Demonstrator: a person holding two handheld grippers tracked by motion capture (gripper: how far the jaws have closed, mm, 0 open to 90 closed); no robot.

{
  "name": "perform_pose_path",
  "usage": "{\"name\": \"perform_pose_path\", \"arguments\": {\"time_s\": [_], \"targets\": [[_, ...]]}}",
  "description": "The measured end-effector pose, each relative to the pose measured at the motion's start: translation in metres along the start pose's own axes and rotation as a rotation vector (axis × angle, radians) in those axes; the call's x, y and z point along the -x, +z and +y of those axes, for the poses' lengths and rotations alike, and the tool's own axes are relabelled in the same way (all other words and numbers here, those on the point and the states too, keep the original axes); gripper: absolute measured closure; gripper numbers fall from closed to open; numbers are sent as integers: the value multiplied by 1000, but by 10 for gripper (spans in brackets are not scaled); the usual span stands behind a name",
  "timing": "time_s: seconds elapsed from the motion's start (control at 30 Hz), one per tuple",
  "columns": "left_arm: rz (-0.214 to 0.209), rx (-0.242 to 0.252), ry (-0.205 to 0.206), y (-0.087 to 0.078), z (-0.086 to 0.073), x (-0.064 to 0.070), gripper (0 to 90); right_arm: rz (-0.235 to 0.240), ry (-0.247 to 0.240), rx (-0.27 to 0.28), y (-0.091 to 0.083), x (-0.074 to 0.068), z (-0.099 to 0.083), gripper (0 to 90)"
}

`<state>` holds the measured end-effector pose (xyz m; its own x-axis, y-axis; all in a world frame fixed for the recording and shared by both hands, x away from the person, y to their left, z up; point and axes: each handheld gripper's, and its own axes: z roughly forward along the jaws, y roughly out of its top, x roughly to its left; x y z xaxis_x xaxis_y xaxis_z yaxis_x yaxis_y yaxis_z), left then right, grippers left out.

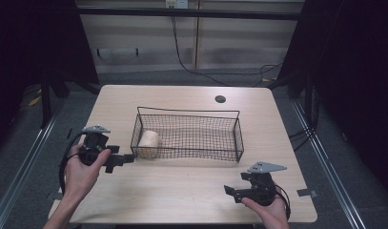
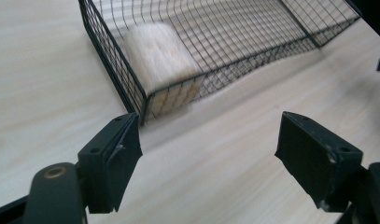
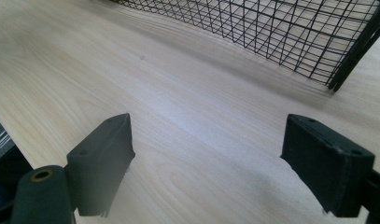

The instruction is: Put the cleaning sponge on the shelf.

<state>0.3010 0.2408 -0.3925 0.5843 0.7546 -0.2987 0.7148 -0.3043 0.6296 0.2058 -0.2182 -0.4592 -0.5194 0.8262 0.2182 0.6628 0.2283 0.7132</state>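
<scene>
A black wire basket stands on the middle of the pale wooden table. A cream roll-shaped object lies inside its left end. My left gripper is open just outside the basket's near left corner, with nothing between its jaws. In the left gripper view the open gripper faces that corner of the basket, and the cream object shows blurred behind the mesh. My right gripper hovers open near the table's front right. In its own view the right gripper is over bare wood, short of the basket.
A round cable hole sits in the table's far side. A black cable runs down the wall and across the floor behind. A scrap of tape lies at the front right edge. Metal rails flank the table.
</scene>
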Motion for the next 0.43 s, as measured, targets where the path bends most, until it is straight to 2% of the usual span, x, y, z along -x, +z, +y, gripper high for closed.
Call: {"name": "perform_pose_path", "arguments": {"time_s": [0.03,0.13,0.23,0.27,0.43], "targets": [[-1,-12,13,0,-4,0,216,-2,2,0,0,0,0,158],[-17,-3,0,-3,-17,-1,215,-9,6,1,1,1,0,159],[-6,1,7,-5,-25,-3,213,-17,9,3,1,2,0,160],[-4,4,3,-5,-34,-5,212,-23,10,5,1,2,0,163],[23,19,-7,-4,-54,-9,212,-49,23,14,2,7,-2,168]]}}
